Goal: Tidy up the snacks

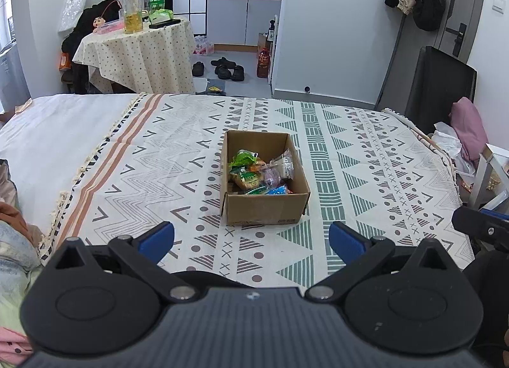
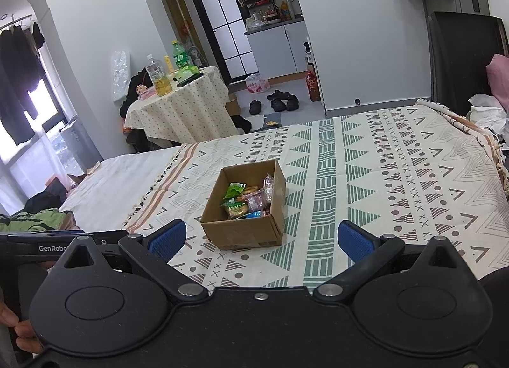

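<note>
An open cardboard box [image 1: 264, 209] stands on the patterned bedspread [image 1: 366, 177], holding several snack packets [image 1: 254, 174] in green, orange, purple and blue wrappers. My left gripper [image 1: 251, 239] is open and empty, held above the bedspread just short of the box's near wall. In the right wrist view the same box [image 2: 245, 231] with its snack packets [image 2: 248, 201] sits ahead and slightly left. My right gripper [image 2: 259, 239] is open and empty, near the box's front. The left gripper's body [image 2: 51, 247] shows at the left edge there.
A small round table [image 1: 140, 50] with bottles stands beyond the bed's far edge, with shoes [image 1: 222, 69] on the floor. Clothes [image 1: 12, 240] lie on the bed at the left. A pink cloth and white bags [image 1: 467, 135] sit at the right edge.
</note>
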A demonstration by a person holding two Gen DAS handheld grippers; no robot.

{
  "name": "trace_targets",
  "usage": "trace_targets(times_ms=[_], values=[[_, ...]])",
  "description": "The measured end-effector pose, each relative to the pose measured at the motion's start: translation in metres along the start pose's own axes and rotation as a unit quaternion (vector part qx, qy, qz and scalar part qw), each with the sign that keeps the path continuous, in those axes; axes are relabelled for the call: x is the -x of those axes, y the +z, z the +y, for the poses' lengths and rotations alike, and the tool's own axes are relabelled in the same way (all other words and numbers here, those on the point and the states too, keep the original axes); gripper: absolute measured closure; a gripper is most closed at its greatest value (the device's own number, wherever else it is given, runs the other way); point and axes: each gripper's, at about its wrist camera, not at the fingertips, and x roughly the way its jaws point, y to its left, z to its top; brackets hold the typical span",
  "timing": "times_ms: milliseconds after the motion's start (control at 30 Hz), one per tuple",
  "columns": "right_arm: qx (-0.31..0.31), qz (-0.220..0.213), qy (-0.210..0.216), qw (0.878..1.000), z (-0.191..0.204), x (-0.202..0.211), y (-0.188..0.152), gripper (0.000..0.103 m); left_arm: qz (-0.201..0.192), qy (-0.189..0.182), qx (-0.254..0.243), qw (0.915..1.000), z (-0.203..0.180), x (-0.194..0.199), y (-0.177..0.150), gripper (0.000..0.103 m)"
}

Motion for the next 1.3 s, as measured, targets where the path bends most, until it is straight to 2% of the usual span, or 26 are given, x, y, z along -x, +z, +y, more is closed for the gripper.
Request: trace_targets(times_ms=[900, 1300], values=[[-0.006, 0.004, -0.016, 1.000, -0.023, -0.001, 0.003, 0.000, 0.011, -0.016, -0.008, 0.9998, -0.026, -0.013, 0.002, 0.000], [0.003, 0.015, -0.010, 1.000, -0.029, -0.012, 0.005, 0.000, 0.011, -0.006, -0.002, 0.9999, -0.026, -0.013, 0.006, 0.000]])
